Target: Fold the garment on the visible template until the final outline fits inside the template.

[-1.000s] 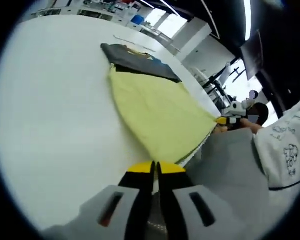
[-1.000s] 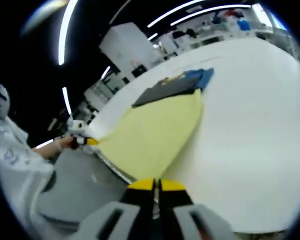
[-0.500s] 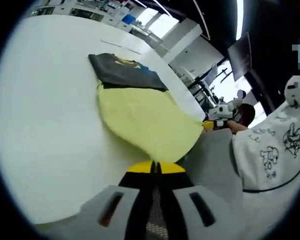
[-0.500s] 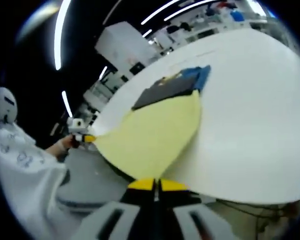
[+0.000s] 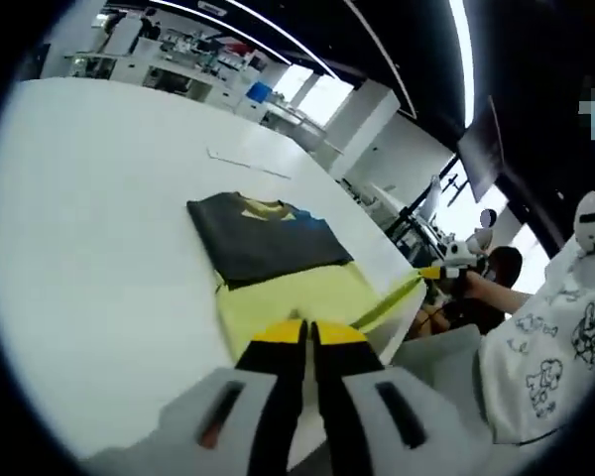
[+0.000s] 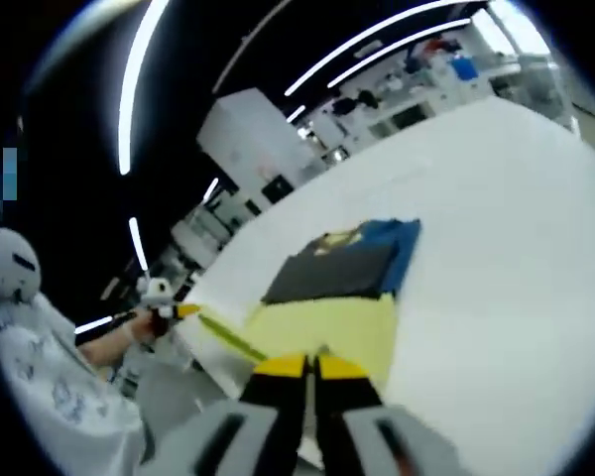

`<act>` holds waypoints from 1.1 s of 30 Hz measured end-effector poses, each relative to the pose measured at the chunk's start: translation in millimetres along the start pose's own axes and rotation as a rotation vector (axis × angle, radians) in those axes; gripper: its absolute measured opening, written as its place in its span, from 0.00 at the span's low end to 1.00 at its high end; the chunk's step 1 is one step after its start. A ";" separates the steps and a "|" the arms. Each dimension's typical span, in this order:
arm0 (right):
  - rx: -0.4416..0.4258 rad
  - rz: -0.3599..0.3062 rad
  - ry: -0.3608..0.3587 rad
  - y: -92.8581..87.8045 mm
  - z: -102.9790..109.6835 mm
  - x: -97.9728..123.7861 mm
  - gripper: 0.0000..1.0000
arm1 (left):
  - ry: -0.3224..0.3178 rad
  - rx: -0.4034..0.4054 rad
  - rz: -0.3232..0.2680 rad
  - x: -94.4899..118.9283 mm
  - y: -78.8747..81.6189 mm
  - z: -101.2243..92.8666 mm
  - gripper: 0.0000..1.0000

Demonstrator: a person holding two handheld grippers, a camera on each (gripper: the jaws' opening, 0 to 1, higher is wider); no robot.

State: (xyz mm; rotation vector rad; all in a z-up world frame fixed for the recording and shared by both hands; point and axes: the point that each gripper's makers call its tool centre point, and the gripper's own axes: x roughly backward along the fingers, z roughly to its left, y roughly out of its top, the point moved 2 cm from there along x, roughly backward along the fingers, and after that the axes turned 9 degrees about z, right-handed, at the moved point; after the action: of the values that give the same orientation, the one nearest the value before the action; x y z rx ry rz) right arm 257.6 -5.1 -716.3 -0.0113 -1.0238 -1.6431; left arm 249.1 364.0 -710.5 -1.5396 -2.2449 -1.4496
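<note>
The garment lies on the white table. Its far part is dark grey with a bit of blue and yellow at the far end. Its near part is pale yellow. My left gripper is shut on the yellow near edge. That edge stretches as a taut strip to my right gripper, off the table's side. In the right gripper view the dark part, a blue part and the yellow part show. My right gripper is shut on the yellow edge, and the left gripper holds the other corner.
A thin line is marked on the table beyond the garment. The table's edge runs close by the grippers. The person in white printed clothing stands beside it. Shelves and equipment stand far behind under ceiling lights.
Both grippers have risen with the yellow near edge, which now comes up off the table. The yellow part looks much shorter, and the views tilted up toward the room.
</note>
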 end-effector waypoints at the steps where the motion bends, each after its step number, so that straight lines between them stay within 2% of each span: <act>1: 0.008 0.005 -0.007 6.0 -3.4 -4.4 0.00 | 0.004 -0.008 -0.015 -3.8 7.4 2.6 0.00; 3: 0.065 0.026 -0.046 19.1 -13.9 -14.0 0.00 | 0.008 -0.003 -0.042 -12.3 23.6 11.3 0.00; 6: 0.099 0.025 -0.051 43.1 -27.1 -22.7 0.00 | 0.039 -0.001 -0.065 -25.4 46.2 28.2 0.00; 11: 0.133 -0.002 -0.060 83.5 -44.6 -30.0 0.00 | 0.086 0.004 -0.083 -39.2 69.5 41.1 0.00; 17: 0.104 -0.052 -0.099 119.8 -67.4 -36.5 0.00 | 0.115 0.031 -0.131 -51.4 103.0 57.9 0.00; 23: 0.137 -0.067 -0.130 150.1 -84.2 -54.1 0.00 | 0.153 0.038 -0.147 -68.3 122.0 75.9 0.00; 27: 0.138 -0.076 -0.161 165.7 -98.8 -69.0 0.00 | 0.168 0.100 -0.179 -78.0 133.2 93.6 0.00; 30: 0.124 -0.078 -0.172 171.3 -107.5 -79.4 0.00 | 0.184 0.138 -0.197 -83.3 140.1 110.7 0.00; 33: 0.092 -0.069 -0.185 170.4 -117.9 -90.3 0.00 | 0.211 0.159 -0.193 -93.0 137.3 121.2 0.00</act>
State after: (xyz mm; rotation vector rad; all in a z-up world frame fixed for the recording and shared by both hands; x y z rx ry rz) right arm 483.1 -2.5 -731.7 -0.0684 -1.2526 -1.6788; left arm 450.8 393.6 -735.6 -1.0967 -2.3663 -1.3637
